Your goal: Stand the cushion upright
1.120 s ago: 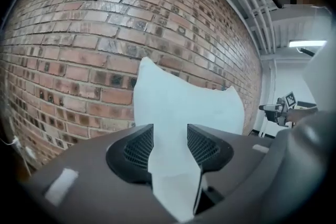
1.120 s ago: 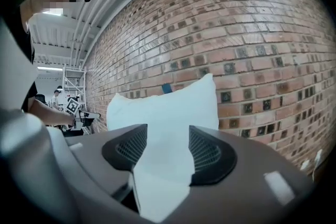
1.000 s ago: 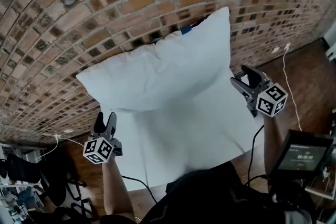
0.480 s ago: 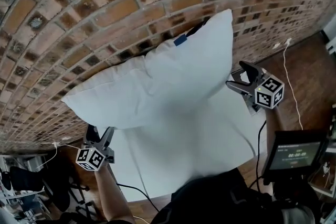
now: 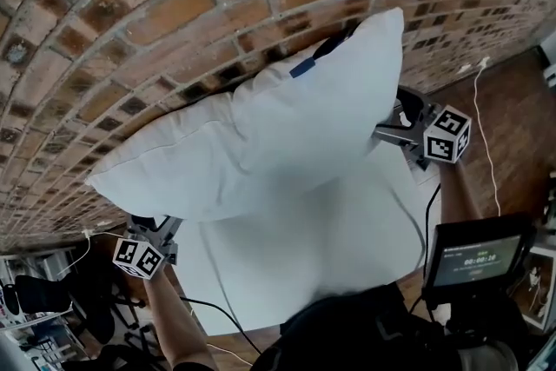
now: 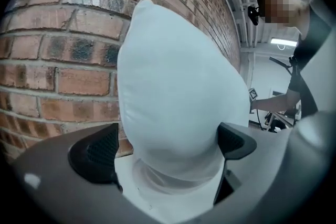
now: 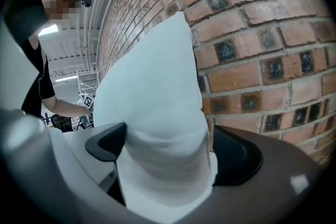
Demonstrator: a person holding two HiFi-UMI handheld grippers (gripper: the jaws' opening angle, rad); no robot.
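Observation:
The white cushion (image 5: pixel 261 135) stands on its long edge on the white tabletop (image 5: pixel 347 239) and leans against the brick wall (image 5: pixel 174 4). A blue tag (image 5: pixel 301 67) sits near its top. My left gripper (image 5: pixel 156 228) is at the cushion's left end, its tips partly hidden under the bulge. My right gripper (image 5: pixel 393 122) is at the right end. Both pairs of jaws have just been opening. In the left gripper view the cushion (image 6: pixel 178 92) fills the gap of the left gripper (image 6: pixel 168 144). In the right gripper view the cushion (image 7: pixel 152 107) bulges between the wide jaws of the right gripper (image 7: pixel 168 147).
A small screen device (image 5: pixel 473 252) hangs at the lower right. A white cable (image 5: pixel 480 113) runs over the wooden floor (image 5: pixel 512 109) on the right, and a black cable (image 5: pixel 217 313) trails at the table's front. Chairs and clutter (image 5: pixel 43 300) stand at the lower left.
Both grippers have moved in from beside the cushion onto its two ends, and their jaws have widened. The cushion now lies between each pair of jaws.

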